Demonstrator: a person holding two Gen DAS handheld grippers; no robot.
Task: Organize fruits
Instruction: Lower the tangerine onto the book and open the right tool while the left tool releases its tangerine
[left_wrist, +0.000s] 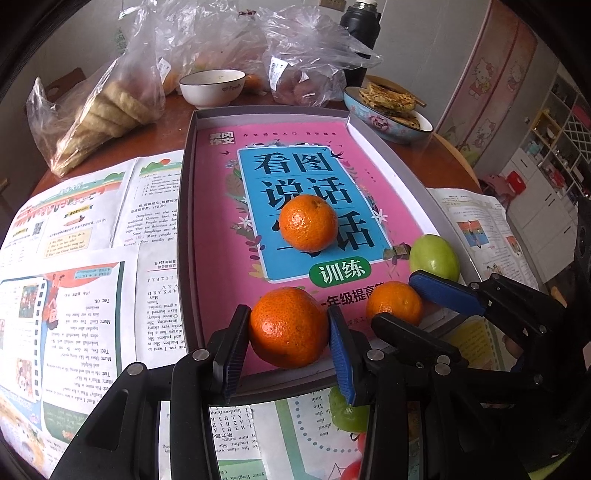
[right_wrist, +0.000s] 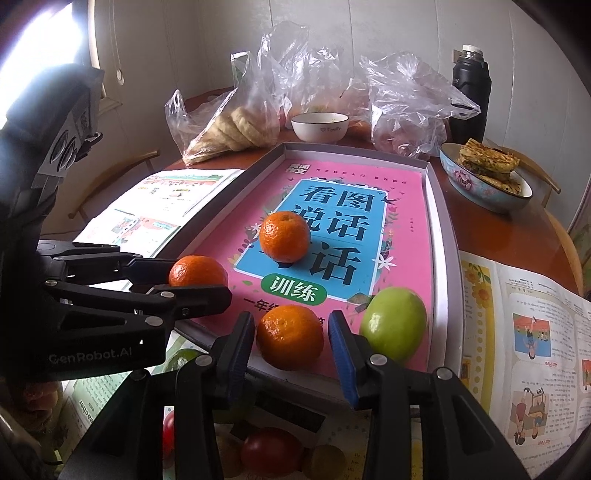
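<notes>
- Four fruits lie in the shallow grey cardboard tray (left_wrist: 188, 221), on the pink book cover (left_wrist: 221, 221) that lines its floor; the tray rests on the round brown wooden desk (left_wrist: 436, 155).
- The left gripper (left_wrist: 289, 314) is clamped on the left mandarin (left_wrist: 288, 326), a round orange fruit at the tray's 7 o'clock corner. Both pads press its sides and it sits dead ahead, at 12 o'clock from the camera.
- The right gripper (right_wrist: 291, 317) straddles the right mandarin (right_wrist: 290, 338), another round orange fruit at the tray's 6 o'clock edge. A sliver of gap shows on each side, so its jaws look parted, not pinching.
- A round green fruit (right_wrist: 393, 323) lies just beside the right gripper's outer finger, at 3 o'clock from the right mandarin.
- A third mandarin (left_wrist: 308, 221) sits alone mid-tray, at 12 o'clock from both grippers and apart from the rest.
- The tray's long axis runs 6 to 12 o'clock, away from both hands. The right gripper lies at 3 o'clock from the left.
- Loose fruit waits outside the tray at 6 o'clock: a green piece (left_wrist: 345, 413) and a red one (right_wrist: 269, 446).
- Judgement: both near mandarins appear placed; the left one still needs releasing. The right hand is nearer the green fruit, and backing straight toward 6 o'clock should avoid nudging it.
</notes>
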